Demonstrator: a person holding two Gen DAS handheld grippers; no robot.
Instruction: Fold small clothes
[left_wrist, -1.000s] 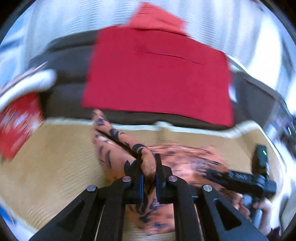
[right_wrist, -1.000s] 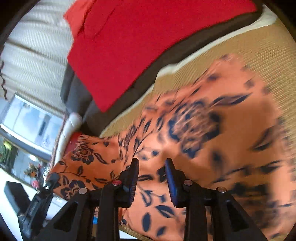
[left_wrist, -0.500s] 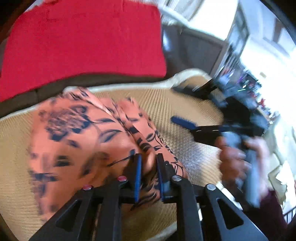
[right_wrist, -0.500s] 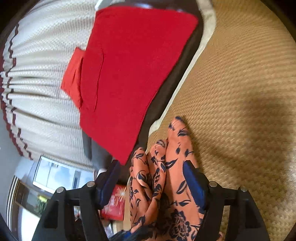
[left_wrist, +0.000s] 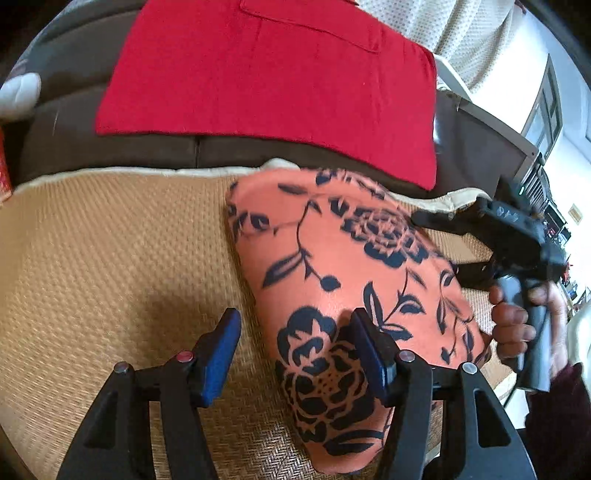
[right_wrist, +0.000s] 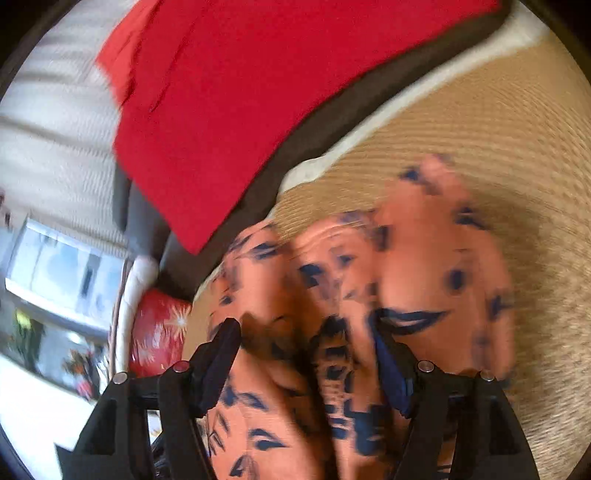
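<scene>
L gripper: jaws spread wide, nothing pinched. Its R finger rests over the near end of the orange floral garment; L finger sits over bare woven mat, just beside the cloth's L edge. So the tool straddles that edge w/o gripping it.

R gripper: jaws also apart, bunched folds of the same garment lying between and under them. Right-wrist view is blurred; can't tell if either finger actually presses the fabric, but it isn't clamped.

Garment lies on the mat as a folded, elongated bundle. Long axis runs from the mat's near edge, by the L gripper, up toward the far edge, where its top reaches the mat's cream border. In the left-wrist view the R gripper's body and the person's hand sit at the garment's R side, about mid-length.

Judgement: next fold prob. goes across the long axis, near end brought to far end. L gripper is nearer that near end, so it's better placed to pick it up; would need to shift R so both fingers bracket cloth.

Beyond the mat's far edge: dark sofa back w/ a red cloth draped over it, well apart from the garment.
</scene>
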